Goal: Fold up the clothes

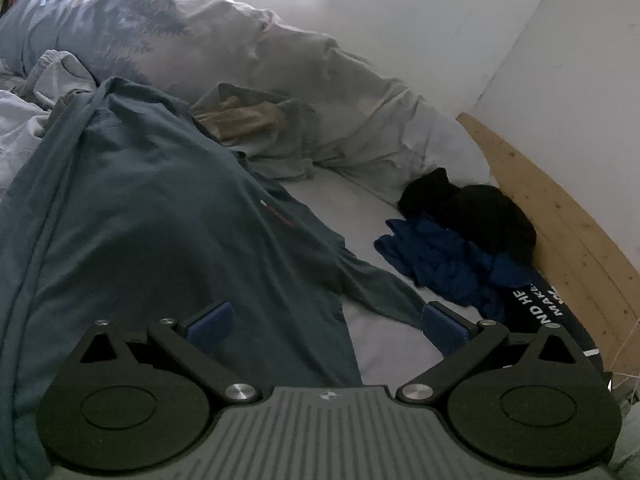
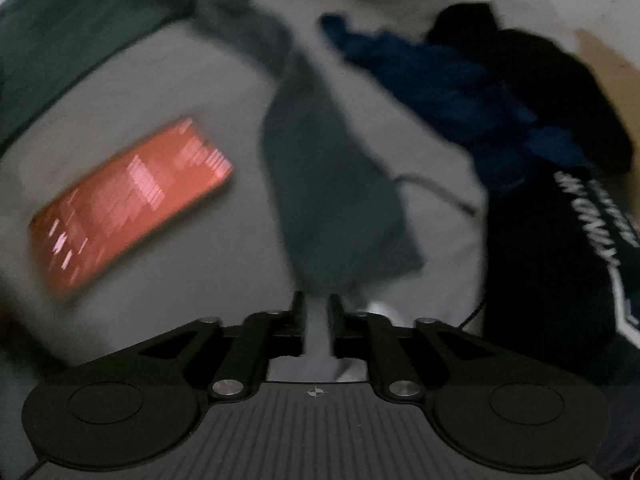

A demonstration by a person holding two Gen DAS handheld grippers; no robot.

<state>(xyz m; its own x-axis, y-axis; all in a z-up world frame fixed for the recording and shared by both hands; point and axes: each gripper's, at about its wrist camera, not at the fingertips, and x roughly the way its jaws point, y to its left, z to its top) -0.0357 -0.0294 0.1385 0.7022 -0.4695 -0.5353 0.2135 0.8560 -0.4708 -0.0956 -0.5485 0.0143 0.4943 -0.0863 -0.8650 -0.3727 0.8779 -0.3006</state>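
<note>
Teal long-sleeved shirt [image 1: 132,208] lies spread over the bed [image 1: 360,208], its sleeve end [image 2: 340,200] seemingly pinched in the pressed-together right tongs [image 2: 316,312], though that view is blurred. Left tongs [image 1: 326,322] hover spread wide above the shirt. Just beyond the sleeve sits an orange phone [image 2: 128,204]; farther off, a crumpled blue garment [image 1: 444,264] touches a black one [image 1: 476,208].

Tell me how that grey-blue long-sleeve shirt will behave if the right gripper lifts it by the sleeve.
Probably floppy: the shirt lies draped in soft folds. The sleeve would likely stretch out first, the body dragging behind across the sheet.
</note>
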